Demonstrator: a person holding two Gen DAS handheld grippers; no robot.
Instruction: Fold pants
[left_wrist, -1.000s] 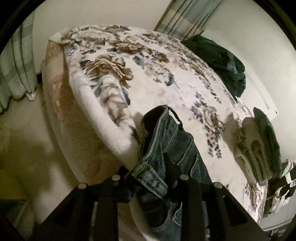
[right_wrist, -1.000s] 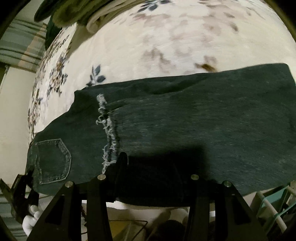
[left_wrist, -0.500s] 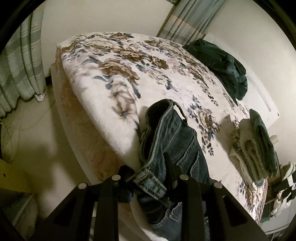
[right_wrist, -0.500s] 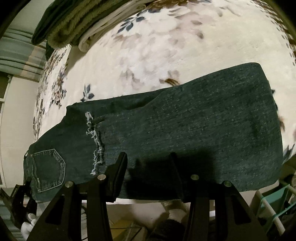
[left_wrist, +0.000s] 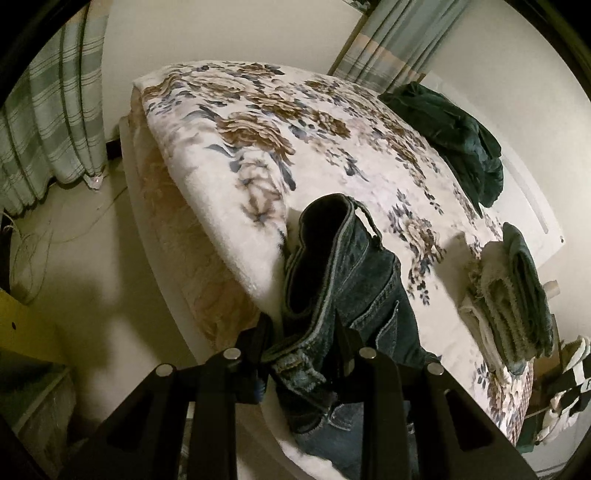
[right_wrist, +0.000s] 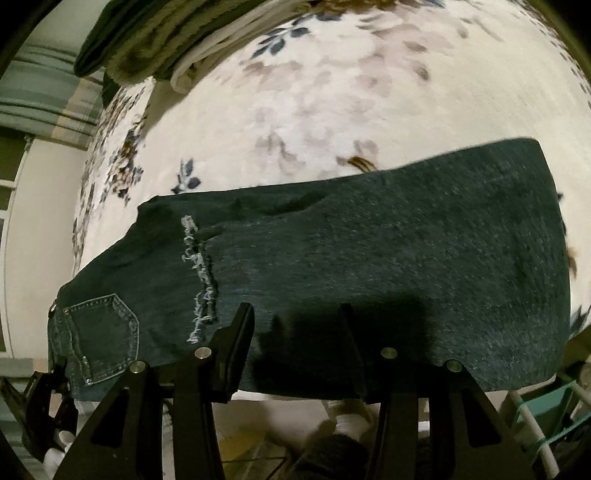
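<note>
One pair of jeans (right_wrist: 369, 258), two curtains (left_wrist: 48, 122)

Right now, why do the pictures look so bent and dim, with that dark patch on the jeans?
Left wrist view: fisheye lens curves the bed, corners black. Right wrist view: the right gripper casts a shadow onto the jeans; blanket print looks blurred.

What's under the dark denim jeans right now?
The dark denim jeans lie folded on the cream floral fleece blanket near the bed's edge. The frayed hem rests atop the thigh. Whatever lies beneath the denim is covered.
</note>
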